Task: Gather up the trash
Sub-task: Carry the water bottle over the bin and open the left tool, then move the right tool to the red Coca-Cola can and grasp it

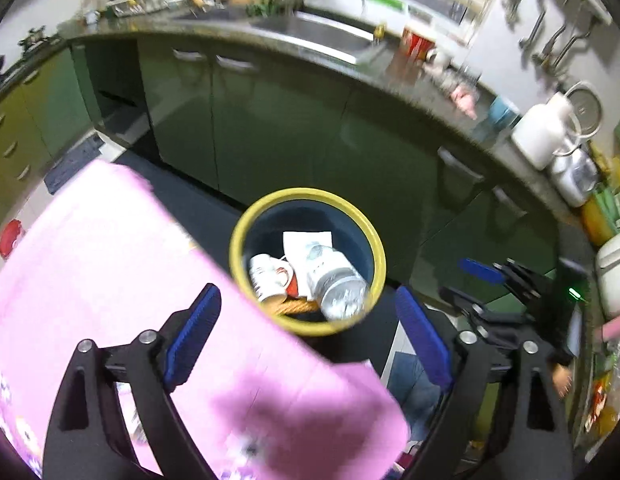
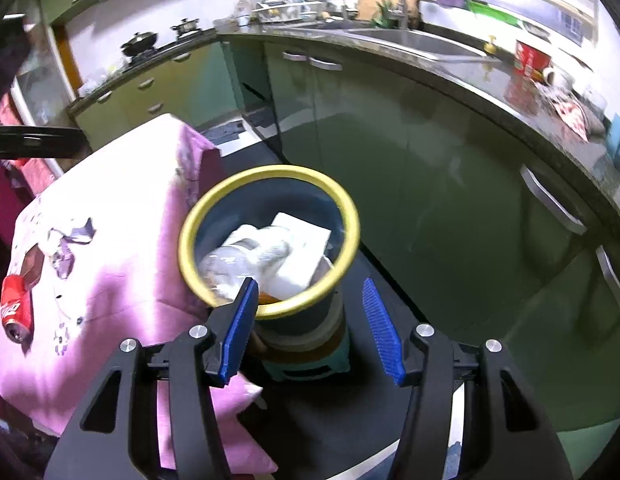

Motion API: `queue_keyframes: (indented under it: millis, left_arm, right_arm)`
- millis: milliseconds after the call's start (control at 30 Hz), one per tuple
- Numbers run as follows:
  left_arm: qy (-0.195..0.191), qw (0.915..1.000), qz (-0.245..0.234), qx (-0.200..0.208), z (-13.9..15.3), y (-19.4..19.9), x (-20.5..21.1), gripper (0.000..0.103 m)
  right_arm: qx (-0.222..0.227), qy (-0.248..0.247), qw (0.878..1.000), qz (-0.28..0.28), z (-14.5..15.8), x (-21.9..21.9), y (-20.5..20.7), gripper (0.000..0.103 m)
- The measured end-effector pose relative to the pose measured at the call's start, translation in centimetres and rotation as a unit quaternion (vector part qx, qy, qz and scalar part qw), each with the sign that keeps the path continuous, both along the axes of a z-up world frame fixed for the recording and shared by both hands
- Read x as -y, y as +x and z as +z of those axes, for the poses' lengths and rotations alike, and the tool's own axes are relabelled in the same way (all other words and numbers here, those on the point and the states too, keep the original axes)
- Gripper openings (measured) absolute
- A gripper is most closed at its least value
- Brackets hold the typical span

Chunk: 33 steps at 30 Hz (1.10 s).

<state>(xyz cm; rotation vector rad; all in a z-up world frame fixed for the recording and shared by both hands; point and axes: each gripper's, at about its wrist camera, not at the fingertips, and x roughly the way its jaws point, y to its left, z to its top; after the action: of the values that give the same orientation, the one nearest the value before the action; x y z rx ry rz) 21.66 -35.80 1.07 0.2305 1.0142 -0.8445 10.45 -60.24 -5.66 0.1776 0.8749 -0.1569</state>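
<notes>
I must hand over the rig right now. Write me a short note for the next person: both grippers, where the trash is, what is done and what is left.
Left gripper: open, nothing between its fingers, above the bin.
Right gripper: open, empty, also aimed at the bin.
Bin, yellow rim, stands on a stool beside the pink-covered table.
Done: a clear plastic bottle, a paper cup and white paper lie in the bin.
Left: a red can lies on its side on the pink cloth. Pick it up and drop it in the bin.
</notes>
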Motion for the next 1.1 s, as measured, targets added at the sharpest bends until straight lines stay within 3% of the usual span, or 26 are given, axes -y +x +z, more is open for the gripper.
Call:
queue_keyframes:
  millis: [167,367,500,600,667,733,833,900,967,1100]
  left_arm:
    - [-0.031,0.9979,0.033,0.046,2.8,-4.1,-9.3,0.086]
    - [-0.057,0.9891,0.120,0.063,1.9,-7.9,-20.8,0.088]
    - [-0.069,0.9691,0.222,0.083,0.1,-10.4,-29.5,0.091]
    - [-0.082,0.9448,0.304,0.091,-1.2,-12.4,-35.6,0.092]
    - [-0.078,0.9248,0.356,0.108,-2.0,-14.0,-38.7,0.094]
    - [-0.079,0.9101,0.389,0.118,-2.5,-15.1,-40.7,0.095]
    - [-0.081,0.8966,0.418,0.122,-3.4,-16.2,-43.2,0.096]
    - [-0.076,0.8932,0.425,0.127,-3.7,-16.5,-43.9,0.096]
    - [-0.081,0.8952,0.420,0.125,-4.1,-16.5,-44.1,0.096]
    - [-0.082,0.9004,0.408,0.126,-4.7,-16.4,-43.7,0.096]
  right_arm:
    - [-0.001,-0.008,1.000,0.027,0.7,-2.9,0.8,0.055]
    - [-0.009,-0.011,0.998,0.062,0.9,-7.0,1.9,0.055]
    - [0.000,-0.021,0.992,0.124,2.6,-12.4,3.2,0.055]
    - [-0.001,-0.011,0.979,0.201,3.8,-18.0,4.5,0.058]
    - [-0.005,-0.003,0.963,0.269,4.6,-23.2,5.3,0.061]
    - [-0.021,0.014,0.943,0.331,4.8,-28.0,6.0,0.061]
    - [-0.059,0.033,0.911,0.406,4.4,-34.9,7.0,0.061]
    - [-0.093,0.045,0.892,0.440,3.7,-38.7,7.6,0.068]
    - [-0.134,0.055,0.874,0.464,2.5,-42.0,8.6,0.069]
    - [-0.197,0.060,0.855,0.476,0.2,-45.9,10.5,0.071]
